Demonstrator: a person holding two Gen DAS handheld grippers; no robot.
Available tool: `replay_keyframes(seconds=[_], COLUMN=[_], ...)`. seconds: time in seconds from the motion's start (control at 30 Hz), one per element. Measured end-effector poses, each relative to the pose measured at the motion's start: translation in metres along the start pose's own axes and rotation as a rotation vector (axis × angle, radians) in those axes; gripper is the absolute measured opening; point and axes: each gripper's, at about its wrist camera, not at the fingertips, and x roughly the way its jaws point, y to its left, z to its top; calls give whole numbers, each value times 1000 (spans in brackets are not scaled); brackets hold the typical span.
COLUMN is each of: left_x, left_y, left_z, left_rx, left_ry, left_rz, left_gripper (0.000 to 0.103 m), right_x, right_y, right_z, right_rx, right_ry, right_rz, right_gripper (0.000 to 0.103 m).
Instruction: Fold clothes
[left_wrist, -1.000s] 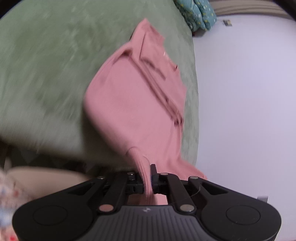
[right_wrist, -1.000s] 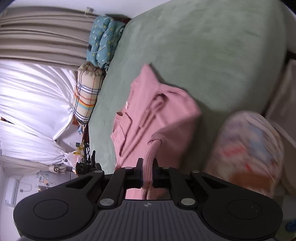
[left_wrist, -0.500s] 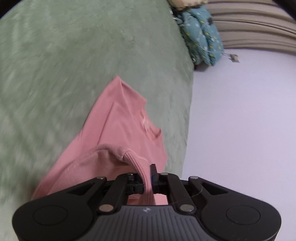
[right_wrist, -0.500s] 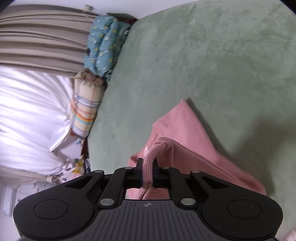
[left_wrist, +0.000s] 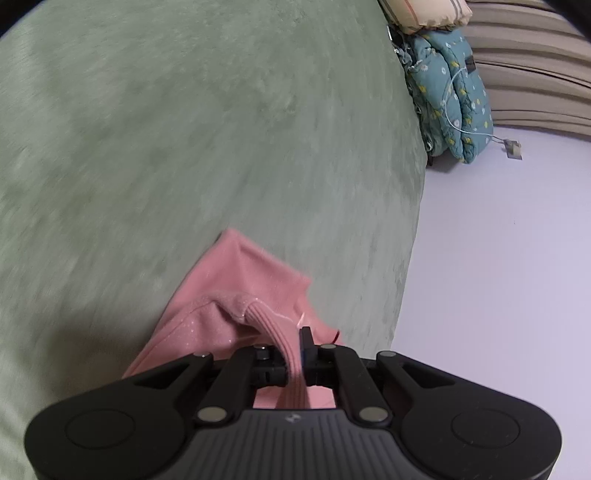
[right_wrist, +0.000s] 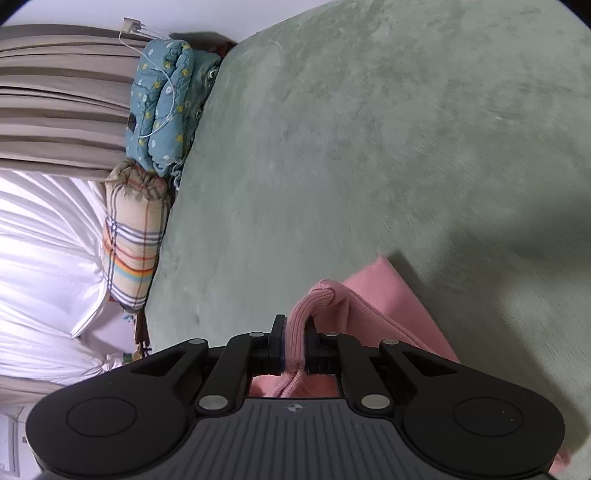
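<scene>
A pink garment (left_wrist: 236, 295) with a ribbed hem lies on the green bed cover (left_wrist: 184, 129). My left gripper (left_wrist: 295, 354) is shut on its ribbed edge, low over the bed near the bed's right edge. In the right wrist view the same pink garment (right_wrist: 373, 306) spreads to the right of my right gripper (right_wrist: 295, 343), which is shut on another part of the ribbed hem. Most of the garment is hidden under the gripper bodies.
A folded teal quilt (left_wrist: 450, 96) and a plaid pillow (right_wrist: 129, 240) lie at the bed's head. Beige curtains (right_wrist: 55, 92) hang behind them. A pale wall (left_wrist: 498, 277) runs along the bed's side.
Both grippers have carried the garment's hem forward over the bed and lower. The garment, hanging spread out a second ago, now lies folded over with less of it showing.
</scene>
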Motion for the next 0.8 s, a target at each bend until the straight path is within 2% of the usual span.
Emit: replay_keyframes(seconds=[0.03,0.07,0.13,0.2,0.23,0.27,0.33,0.37,0.47,0.53,0.6,0.67,0.8], left_x=[3,5,-4,-15,-23,-27,-41,-45,-55,-59,-61,-65,-78], left_y=[2,5,11,11,8,7,-3,-5,-12,-3,12,25,67], left_z=[5,10,21,30,35,35,32,29,-2,-28,-57,-79,-136], left_rx=[-25,-52,-129,-122,-102,-86,30,71,369,500,578,596,592], left_ry=[-10,-26,-122,-154,-165,-171,-183,-184,-204,-205,-181,-158,-111], left_rz=[7,12,-8,-73,-111,-115,-83,-57,127,196,221,206,103], left_gripper=[30,50,53,53,53,54,57,58,58,58,58,57,57], right_x=[7,13,17,13,12,10,4,0,-13,-29,-48,-67,-101], right_y=[-2,-4,-11,-17,-19,-23,-25,-23,-23,-31,-44,-60,-99], right_z=[2,5,7,8,9,11,15,15,5,-12,-31,-51,-77], right_rx=[2,7,34,62,71,81,33,-44,-274,-450,-563,-624,-596], right_ry=[-6,-13,-63,-111,-118,-126,-121,-120,-110,-92,-64,-35,43], right_rz=[-24,-53,-85,-81,-74,-64,-80,-106,-196,-239,-238,-195,-50], right_gripper=[13,20,30,39,40,40,41,42,43,43,43,43,43])
